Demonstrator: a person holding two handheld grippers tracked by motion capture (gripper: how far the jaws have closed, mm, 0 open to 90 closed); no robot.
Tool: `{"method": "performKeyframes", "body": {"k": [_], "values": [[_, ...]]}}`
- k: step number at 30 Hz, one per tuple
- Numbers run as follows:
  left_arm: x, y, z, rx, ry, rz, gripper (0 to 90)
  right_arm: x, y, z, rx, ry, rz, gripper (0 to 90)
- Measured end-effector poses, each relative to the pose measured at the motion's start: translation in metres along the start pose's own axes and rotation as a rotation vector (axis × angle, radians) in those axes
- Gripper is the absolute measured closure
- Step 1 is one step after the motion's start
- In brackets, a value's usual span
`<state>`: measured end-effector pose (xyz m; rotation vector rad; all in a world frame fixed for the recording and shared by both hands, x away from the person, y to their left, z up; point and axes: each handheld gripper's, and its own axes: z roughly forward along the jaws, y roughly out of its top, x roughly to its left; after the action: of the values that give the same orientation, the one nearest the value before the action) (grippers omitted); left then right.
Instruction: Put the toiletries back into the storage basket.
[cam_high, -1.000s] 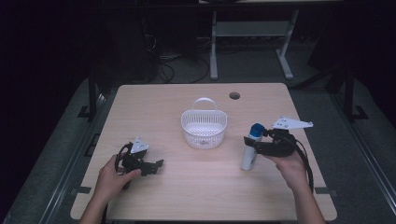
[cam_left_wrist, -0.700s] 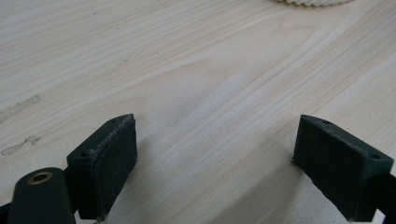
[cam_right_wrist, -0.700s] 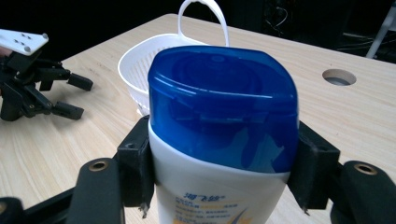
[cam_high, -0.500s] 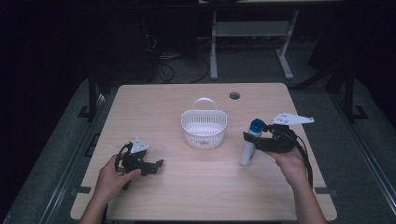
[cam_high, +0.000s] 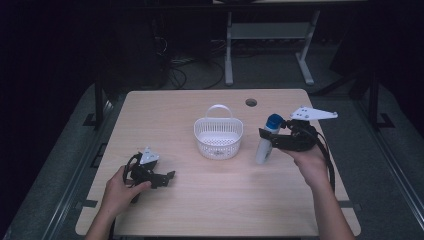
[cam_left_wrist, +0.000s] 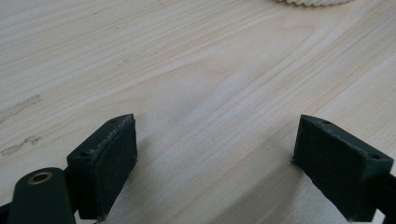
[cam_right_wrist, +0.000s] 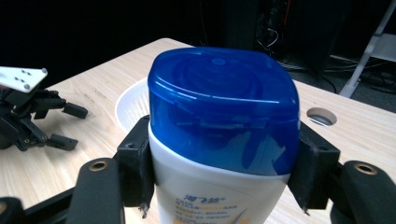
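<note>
On the table (cam_high: 200, 210), the basket (cam_high: 218, 138) sits between my tongs: ahead and right of my left tongs (cam_high: 167, 179), just left of my right tongs (cam_high: 263, 135), which clasp the bottle (cam_high: 265, 142).

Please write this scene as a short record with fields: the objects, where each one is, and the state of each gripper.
surface: light wooden table with a round hole near its far edge
basket: white plastic basket with handle, at the table's middle, looks empty
bottle: white bottle with blue cap, upright, right of the basket
right gripper: right gripper shut on the bottle just below its cap
left gripper: left gripper low at the table's near left, jaws apart, holding nothing
</note>
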<state>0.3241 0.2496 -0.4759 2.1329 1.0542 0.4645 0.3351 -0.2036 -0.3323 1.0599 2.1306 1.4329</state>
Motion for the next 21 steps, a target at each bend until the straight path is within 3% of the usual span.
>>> {"method": "performKeyframes", "body": {"k": [21], "values": [[0.000,0.000,0.000,-0.002,-0.001,0.001,13.0,0.002,0.042,0.015,-0.035,0.001,-0.027,35.6]]}}
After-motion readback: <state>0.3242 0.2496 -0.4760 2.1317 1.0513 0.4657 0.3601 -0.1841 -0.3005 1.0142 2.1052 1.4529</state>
